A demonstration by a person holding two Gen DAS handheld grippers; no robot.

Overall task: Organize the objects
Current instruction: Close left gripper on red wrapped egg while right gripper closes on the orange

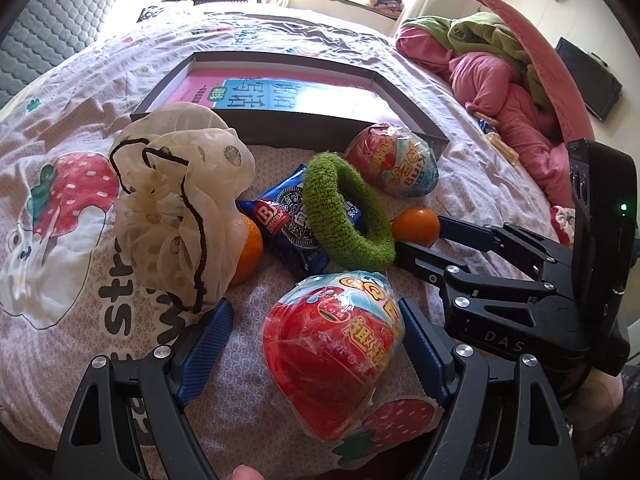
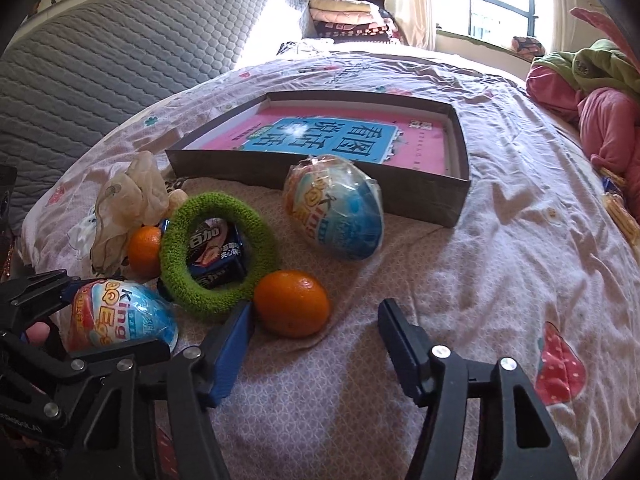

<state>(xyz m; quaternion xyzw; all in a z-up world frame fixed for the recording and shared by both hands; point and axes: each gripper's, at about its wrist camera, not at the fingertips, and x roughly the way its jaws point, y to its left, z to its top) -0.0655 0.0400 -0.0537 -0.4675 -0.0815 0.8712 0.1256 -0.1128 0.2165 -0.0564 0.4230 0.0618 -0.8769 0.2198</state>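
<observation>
On the bed lie a near toy egg (image 1: 332,356) (image 2: 120,316), a far toy egg (image 1: 394,160) (image 2: 336,208), a green knitted ring (image 1: 344,212) (image 2: 218,252), a blue cookie pack (image 1: 286,220) (image 2: 216,258), two oranges (image 1: 414,226) (image 2: 292,304) (image 1: 248,248) (image 2: 144,250) and a gauzy pouch (image 1: 180,208) (image 2: 128,200). My left gripper (image 1: 316,348) is open, its jaws astride the near egg, the right pad touching it. My right gripper (image 2: 316,348) is open and empty, its left finger just beside the nearer orange.
A shallow dark box (image 1: 280,128) (image 2: 456,196) holding a pink and blue book (image 1: 280,94) (image 2: 340,140) stands behind the objects. Piled pink and green bedding (image 1: 500,68) (image 2: 592,100) lies at the right. A grey quilted headboard (image 2: 120,64) is at the left.
</observation>
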